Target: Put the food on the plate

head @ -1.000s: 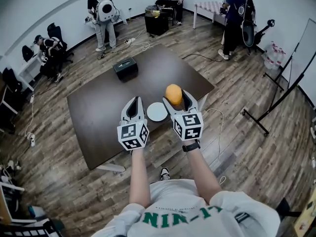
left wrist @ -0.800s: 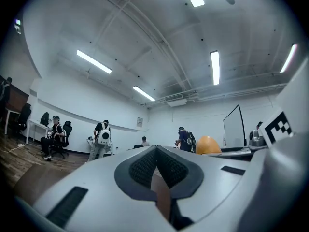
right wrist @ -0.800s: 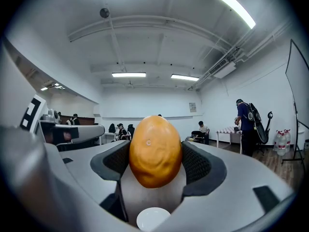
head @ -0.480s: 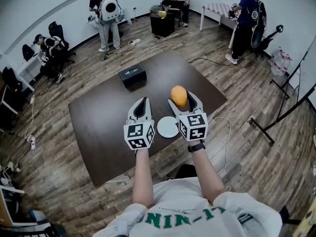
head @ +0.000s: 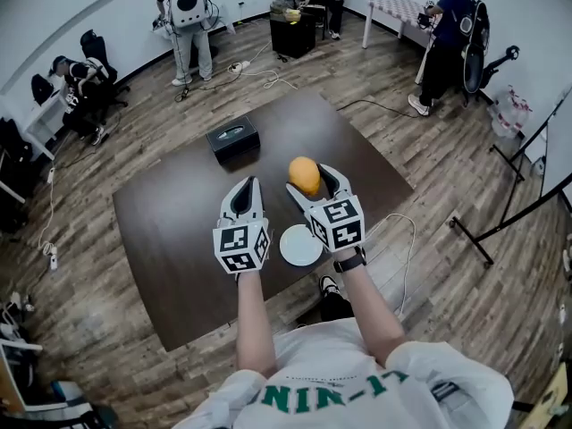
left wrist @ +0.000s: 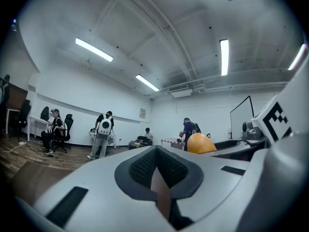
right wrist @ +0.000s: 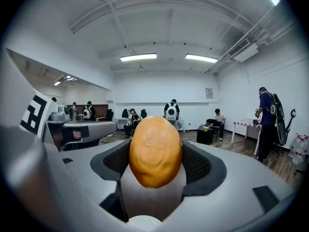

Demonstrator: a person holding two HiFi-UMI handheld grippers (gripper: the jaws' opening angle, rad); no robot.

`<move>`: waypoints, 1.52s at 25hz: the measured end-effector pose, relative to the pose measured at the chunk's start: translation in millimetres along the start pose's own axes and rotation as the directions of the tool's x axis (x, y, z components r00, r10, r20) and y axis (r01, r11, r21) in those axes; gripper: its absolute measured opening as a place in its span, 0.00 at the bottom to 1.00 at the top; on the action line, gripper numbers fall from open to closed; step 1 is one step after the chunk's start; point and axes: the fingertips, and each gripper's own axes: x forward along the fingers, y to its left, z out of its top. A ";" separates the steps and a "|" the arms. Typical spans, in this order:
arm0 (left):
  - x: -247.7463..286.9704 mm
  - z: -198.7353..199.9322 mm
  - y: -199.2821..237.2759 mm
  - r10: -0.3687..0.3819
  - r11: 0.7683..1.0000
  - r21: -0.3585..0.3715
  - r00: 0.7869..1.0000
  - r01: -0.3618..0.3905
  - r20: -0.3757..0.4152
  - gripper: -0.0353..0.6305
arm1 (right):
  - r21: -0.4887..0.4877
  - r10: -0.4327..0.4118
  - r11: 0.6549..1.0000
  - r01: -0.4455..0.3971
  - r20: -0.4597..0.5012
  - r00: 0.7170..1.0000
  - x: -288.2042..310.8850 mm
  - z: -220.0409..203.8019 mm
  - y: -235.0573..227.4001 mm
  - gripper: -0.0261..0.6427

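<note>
An orange oval food [head: 304, 176] is held above the dark brown table [head: 170, 231], with my right gripper [head: 308, 179] shut on it. In the right gripper view the food [right wrist: 155, 149] fills the gap between the dark pads, and the white plate's rim [right wrist: 142, 222] shows just below. The small white plate [head: 298, 247] lies near the table's front edge, between my two wrists and nearer to me than the jaws. My left gripper [head: 245, 188] hovers beside the right one with its jaws together and nothing in them [left wrist: 157, 154]. The food [left wrist: 200, 143] shows at its right.
A black box [head: 232, 138] stands on the far part of the table. Several people stand or sit along the room's walls, well away from the table. A stand with a long pole [head: 514, 213] is on the wooden floor at the right.
Both grippers have moved away from me, so the plate now lies back by my wrists instead of between the jaws. The food stays gripped in the right gripper.
</note>
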 end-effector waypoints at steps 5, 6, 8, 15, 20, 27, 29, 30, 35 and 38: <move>26.3 -30.8 7.5 0.011 1.000 -0.022 0.999 -0.013 -0.053 0.07 | -0.008 0.052 0.999 -0.053 -0.090 0.995 30.9 -32.4 -6.8 0.54; 30.0 -37.5 8.3 0.013 1.000 -0.027 0.998 -0.015 -0.066 0.07 | -0.004 0.059 0.998 -0.060 -0.109 0.992 35.9 -40.6 -8.5 0.54; 36.5 -49.6 10.9 0.014 0.999 -0.045 0.996 -0.018 -0.086 0.07 | 0.015 0.073 0.997 -0.072 -0.146 0.986 45.8 -57.7 -11.6 0.54; 43.1 -90.1 22.3 0.022 0.994 -0.107 0.990 -0.037 -0.140 0.07 | 0.088 0.125 0.990 -0.106 -0.263 0.957 67.8 -120.5 -11.1 0.54; 51.3 -122.5 28.4 0.021 0.991 -0.127 0.979 -0.048 -0.203 0.07 | 0.100 0.146 0.988 -0.119 -0.334 0.931 80.9 -158.8 -9.6 0.54; 53.4 -149.9 30.6 0.025 0.987 -0.146 0.969 -0.062 -0.245 0.07 | 0.113 0.175 0.984 -0.140 -0.426 0.888 84.1 -211.2 -2.6 0.54; 53.2 -158.7 31.9 0.026 0.986 -0.150 0.966 -0.066 -0.257 0.07 | 0.117 0.185 0.982 -0.147 -0.450 0.874 85.7 -225.4 1.6 0.54; 53.5 -163.1 32.8 0.026 0.985 -0.156 0.964 -0.069 -0.263 0.07 | 0.122 0.192 0.981 -0.152 -0.462 0.866 86.9 -233.0 3.8 0.54; 53.8 -179.4 35.5 0.024 0.978 -0.194 0.959 -0.081 -0.281 0.07 | 0.158 0.233 0.972 -0.175 -0.528 0.817 85.5 -275.2 15.2 0.55; 53.6 -185.5 37.5 0.031 0.976 -0.199 0.957 -0.092 -0.289 0.07 | 0.165 0.245 0.969 -0.182 -0.563 0.790 83.3 -297.0 19.7 0.54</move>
